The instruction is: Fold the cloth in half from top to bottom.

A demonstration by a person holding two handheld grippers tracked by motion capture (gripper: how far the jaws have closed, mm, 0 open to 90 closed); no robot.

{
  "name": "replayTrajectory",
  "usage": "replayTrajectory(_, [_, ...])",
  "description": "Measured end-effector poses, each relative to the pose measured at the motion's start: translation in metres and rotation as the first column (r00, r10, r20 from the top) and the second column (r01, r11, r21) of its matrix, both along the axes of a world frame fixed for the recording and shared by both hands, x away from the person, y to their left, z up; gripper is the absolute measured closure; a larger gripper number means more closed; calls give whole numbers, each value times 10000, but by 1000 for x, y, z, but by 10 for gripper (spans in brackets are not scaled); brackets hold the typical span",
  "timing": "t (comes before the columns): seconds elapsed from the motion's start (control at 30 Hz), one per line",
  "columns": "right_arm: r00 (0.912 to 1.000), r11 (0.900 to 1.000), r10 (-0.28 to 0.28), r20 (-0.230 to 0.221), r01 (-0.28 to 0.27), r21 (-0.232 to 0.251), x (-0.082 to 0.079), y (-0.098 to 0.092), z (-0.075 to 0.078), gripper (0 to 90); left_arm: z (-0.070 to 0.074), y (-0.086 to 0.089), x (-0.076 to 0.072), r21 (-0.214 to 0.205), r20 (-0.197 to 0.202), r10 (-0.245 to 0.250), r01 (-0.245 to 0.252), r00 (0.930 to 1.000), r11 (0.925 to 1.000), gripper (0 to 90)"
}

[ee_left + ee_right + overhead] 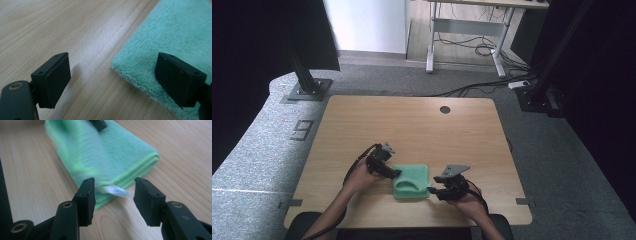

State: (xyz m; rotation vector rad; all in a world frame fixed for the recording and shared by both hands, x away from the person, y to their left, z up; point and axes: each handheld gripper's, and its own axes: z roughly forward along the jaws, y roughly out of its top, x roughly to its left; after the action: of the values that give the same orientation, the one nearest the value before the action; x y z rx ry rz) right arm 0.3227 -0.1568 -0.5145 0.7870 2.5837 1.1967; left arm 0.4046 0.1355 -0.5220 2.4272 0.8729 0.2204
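The right hand-held gripper had its matte black jaws apart, their flat pads clear of the folded mint-green fluffy towel; a small white-and-blue tag at the towel's corner lay between them, blurred. The left hand-held gripper stood wide apart, one pad over bare wood, the other over the towel's plush edge, gripping nothing. The towel lay near the front edge of the pale wood-grain surface, between both hands.
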Motion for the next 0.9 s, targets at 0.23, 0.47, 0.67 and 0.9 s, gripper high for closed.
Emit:
replayTrajectory(0.23, [9985, 9982, -551, 22, 551, 251, 4, -6, 5, 455, 16, 0, -18, -750, 539, -31, 71, 9985, 9972, 135])
replayTrajectory(0.47, [9995, 9991, -312, -31, 312, 276, 10, 22, 0, 412, 10, 6, -44, -589, 552, -384, 417, 9977, 9974, 124])
replayTrajectory(0.67, [9991, 9990, -331, -266, 324, -294, 11, 33, -16, 377, -5, 16, -62, -545, 414, -347, 370, 9985, 9978, 123])
replayTrajectory(0.9, [9974, 9961, -631, -344, 608, -633, 9, 26, -24, 364, -13, 16, -63, -160, 539, -100, 109, 9985, 9998, 119])
